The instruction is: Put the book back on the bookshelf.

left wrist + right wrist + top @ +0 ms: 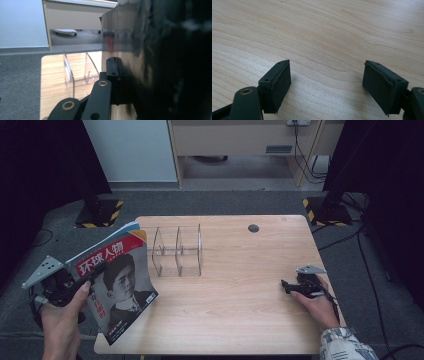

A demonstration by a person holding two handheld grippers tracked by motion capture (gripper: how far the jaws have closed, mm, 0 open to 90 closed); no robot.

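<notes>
Two grippers are at work over one wooden table (235, 300). At the far left of the high view, the left gripper (92, 279) is clamped tight on a magazine (117, 282) with a red masthead and a portrait cover, gripping it near the top left edge of the cover. The magazine hangs tilted at the table's left front corner, its lower corner over the table edge and its upper part off to the side. In the left gripper view the glossy cover (125, 50) stands right against the jaw, and the clear acrylic divider rack (75, 75) shows beyond it.

That rack (177, 251) stands upright just right of the magazine (three slots, as far as the clear walls let me count), near the back left of the table.

The step in hand looks like carrying the magazine over to slot it into the rack. To do it well, I would bring the magazine upright first, line its lower edge with one gap between the dividers, and lower it slowly so the limp pages do not catch on a wall or push the light rack along.

Far right, the right gripper (286, 285) rests low on the table, jaws spread wide with nothing between them; its own view shows bare wood grain (324, 37).
</notes>
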